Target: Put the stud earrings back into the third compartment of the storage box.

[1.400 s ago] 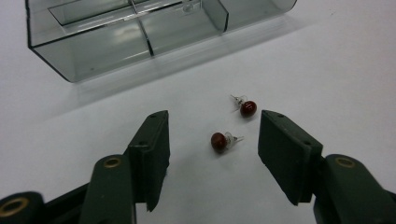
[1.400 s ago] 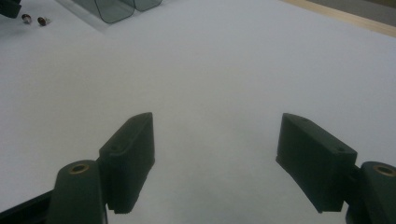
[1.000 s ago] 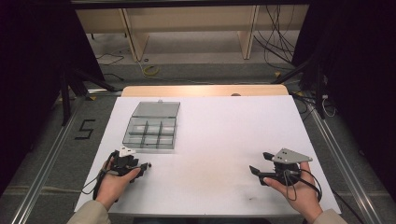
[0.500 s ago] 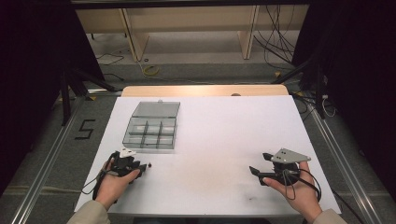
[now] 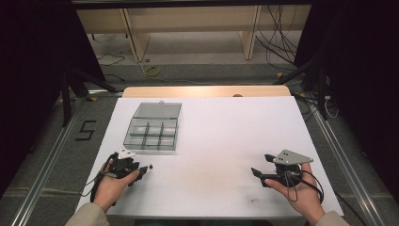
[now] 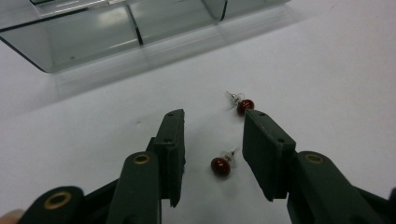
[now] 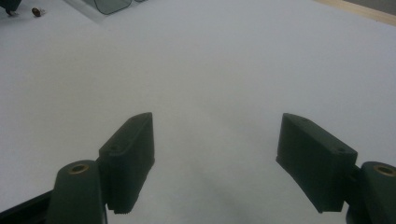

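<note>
Seemingly untouched, earring [image 6: 221,165] between parted left tool [image 6: 212,140] jaws.

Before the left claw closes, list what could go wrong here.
1. The near earring is tiny and lies low between the open jaws of the left claw; the jaws may close above it or flick it away.
2. The far earring lies right at the tip of one jaw and could be knocked aside.
3. The clear box has small compartments, so a drop may miss.
</note>
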